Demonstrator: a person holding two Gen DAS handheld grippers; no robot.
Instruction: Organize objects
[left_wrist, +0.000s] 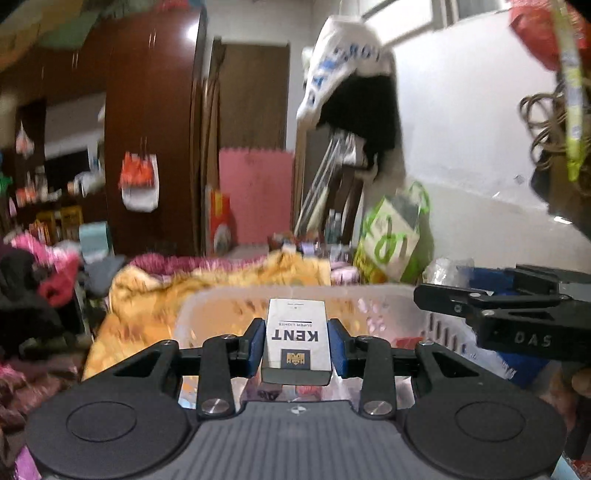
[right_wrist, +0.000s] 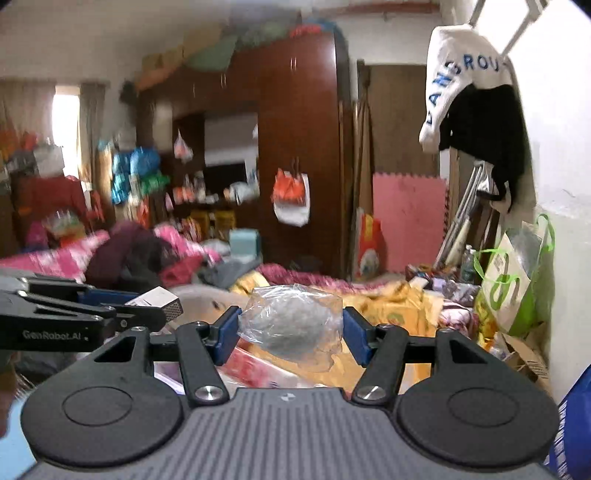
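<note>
L gripper (left_wrist: 297, 341): "KENT SUPER LIGHTS" pack (left_wrist: 296, 339)

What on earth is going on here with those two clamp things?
A person is tidying a cluttered bedroom with a hand-held gripper in each hand. The left gripper has a white Kent cigarette pack between its blue pads. The right gripper holds a clear plastic bag with something grey bundled inside. Both are held up over a pale plastic basket that sits on the bed's yellow blanket. Neither item has been put down yet.
</note>
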